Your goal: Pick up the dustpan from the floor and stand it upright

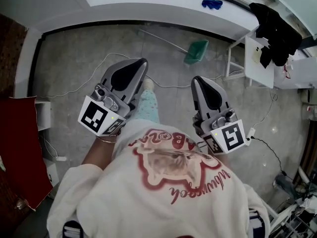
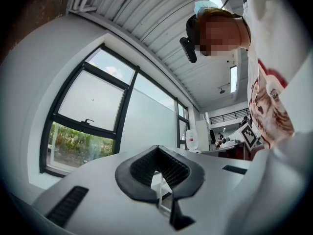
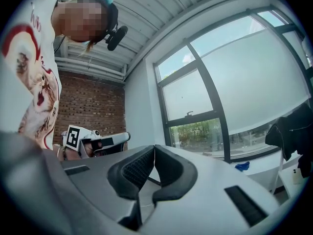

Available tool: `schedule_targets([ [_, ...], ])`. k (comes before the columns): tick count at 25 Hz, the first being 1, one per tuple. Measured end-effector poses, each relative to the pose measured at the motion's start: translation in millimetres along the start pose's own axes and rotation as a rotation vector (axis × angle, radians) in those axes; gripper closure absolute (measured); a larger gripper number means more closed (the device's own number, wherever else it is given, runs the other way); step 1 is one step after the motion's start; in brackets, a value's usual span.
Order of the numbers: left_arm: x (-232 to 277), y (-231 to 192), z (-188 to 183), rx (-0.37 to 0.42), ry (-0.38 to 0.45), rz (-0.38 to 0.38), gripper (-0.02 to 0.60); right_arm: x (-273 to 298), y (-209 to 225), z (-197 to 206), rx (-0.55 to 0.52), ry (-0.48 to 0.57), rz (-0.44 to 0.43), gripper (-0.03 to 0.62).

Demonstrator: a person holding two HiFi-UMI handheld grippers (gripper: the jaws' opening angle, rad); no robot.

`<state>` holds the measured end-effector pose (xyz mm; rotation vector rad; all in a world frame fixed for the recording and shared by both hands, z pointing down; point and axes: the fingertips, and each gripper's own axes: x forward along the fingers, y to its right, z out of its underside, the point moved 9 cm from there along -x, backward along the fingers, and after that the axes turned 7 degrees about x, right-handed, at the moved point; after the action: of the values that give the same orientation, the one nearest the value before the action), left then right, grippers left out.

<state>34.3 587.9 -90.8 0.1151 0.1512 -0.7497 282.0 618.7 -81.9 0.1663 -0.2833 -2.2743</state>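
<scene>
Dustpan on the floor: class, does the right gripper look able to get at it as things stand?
Probably yes: the green dustpan lies on the floor ahead of the right gripper, only a thin cable between, though its shut jaws must open.

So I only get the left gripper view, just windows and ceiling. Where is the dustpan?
Observer: The head view shows the green dustpan lying on the floor below the white ledge, ahead of the right gripper.
Operator: Is that gripper holding it?
Observer: No, it is well apart from it. Its own view shows its jaws together with nothing between them.
Operator: Anything beside the dustpan?
Observer: A small white table stands to its right, with dark clothing hanging by it.
</scene>
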Motion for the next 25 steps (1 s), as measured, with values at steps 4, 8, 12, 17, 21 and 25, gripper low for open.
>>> schedule_targets([
  [4,47,-72,10,0.017,-0.003,0.026,0.561,73,43,-8,0.011,0.019,0.026,0.569],
  [8,88,-143,16,-0.013,-0.013,0.044,0.563,151,78,-19,0.024,0.020,0.027,0.569],
  [12,122,-196,17,-0.002,-0.015,0.083,0.562,209,99,-37,-0.009,0.044,0.029,0.569],
  [17,144,-221,24,-0.025,-0.018,0.089,0.563,235,116,-44,-0.001,0.042,0.043,0.569],
  [21,162,-224,28,-0.036,-0.017,0.096,0.563,240,132,-46,0.007,0.019,0.038,0.569],
  [25,176,-225,26,-0.034,-0.016,0.089,0.563,248,147,-51,0.004,0.002,0.013,0.569],
])
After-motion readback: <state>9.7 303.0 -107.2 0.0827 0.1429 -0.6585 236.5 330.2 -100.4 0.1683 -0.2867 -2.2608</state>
